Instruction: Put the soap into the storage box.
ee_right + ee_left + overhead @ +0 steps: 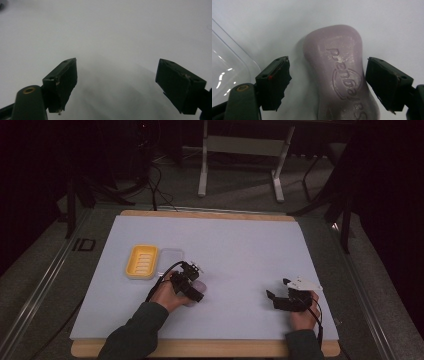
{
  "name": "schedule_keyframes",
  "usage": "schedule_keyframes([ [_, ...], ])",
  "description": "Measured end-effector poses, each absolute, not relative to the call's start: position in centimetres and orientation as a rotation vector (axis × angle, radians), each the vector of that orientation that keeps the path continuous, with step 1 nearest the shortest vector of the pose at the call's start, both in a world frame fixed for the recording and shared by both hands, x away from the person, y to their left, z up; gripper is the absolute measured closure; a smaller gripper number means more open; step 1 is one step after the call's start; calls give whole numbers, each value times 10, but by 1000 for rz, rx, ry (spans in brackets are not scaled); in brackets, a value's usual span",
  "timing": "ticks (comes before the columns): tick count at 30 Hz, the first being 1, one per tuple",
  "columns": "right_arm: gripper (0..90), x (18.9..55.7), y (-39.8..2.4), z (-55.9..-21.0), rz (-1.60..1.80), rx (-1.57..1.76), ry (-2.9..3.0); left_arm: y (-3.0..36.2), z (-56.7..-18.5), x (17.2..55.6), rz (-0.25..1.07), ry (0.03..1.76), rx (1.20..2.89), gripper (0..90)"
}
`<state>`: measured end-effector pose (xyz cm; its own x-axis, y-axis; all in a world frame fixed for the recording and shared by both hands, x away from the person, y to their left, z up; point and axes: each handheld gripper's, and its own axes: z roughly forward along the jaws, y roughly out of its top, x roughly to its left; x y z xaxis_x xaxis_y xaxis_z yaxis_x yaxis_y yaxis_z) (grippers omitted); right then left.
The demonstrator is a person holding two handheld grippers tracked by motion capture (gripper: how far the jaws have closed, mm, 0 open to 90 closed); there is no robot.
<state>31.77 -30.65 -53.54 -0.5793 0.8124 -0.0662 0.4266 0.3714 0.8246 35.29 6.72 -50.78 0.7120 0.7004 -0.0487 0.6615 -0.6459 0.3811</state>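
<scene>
A lavender bar of soap (pixel 339 75) with raised lettering lies flat on the white table cover (pixel 274 22). My left gripper (pixel 328 65) stands open over it, a jaw on each side of the bar. The left jaw is clearly apart from the soap and the right jaw sits very near its edge. From above, the left gripper (pixel 196 287) is at the table's middle left with the soap (pixel 201 284) under it. My right gripper (pixel 277 289) rests open near the front right, with bare cover between its jaws (pixel 116 62).
A yellow ribbed soap dish (pixel 142 261) sits left of centre, with a clear plastic lid (pixel 171 255) beside it; the lid's corner (pixel 227 72) lies just left of my left jaw. Beyond the table's far wooden edge (pixel 210 213) stand metal stand legs.
</scene>
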Motion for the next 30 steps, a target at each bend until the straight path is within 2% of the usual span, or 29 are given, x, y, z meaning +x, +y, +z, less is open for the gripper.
schedule_keyframes([
  [8, 172, 318, -306, -535, 1100, 1069, 2168, 65, -508, 353, 141, 1016, 2587, 282],
  [17, 173, 317, -306, -535, 1099, 1070, 2169, 65, -502, 357, 109, 928, 2680, 481],
  [30, 172, 318, -305, -536, 1088, 1067, 2180, 56, -500, 366, 74, 851, 2824, 473],
])
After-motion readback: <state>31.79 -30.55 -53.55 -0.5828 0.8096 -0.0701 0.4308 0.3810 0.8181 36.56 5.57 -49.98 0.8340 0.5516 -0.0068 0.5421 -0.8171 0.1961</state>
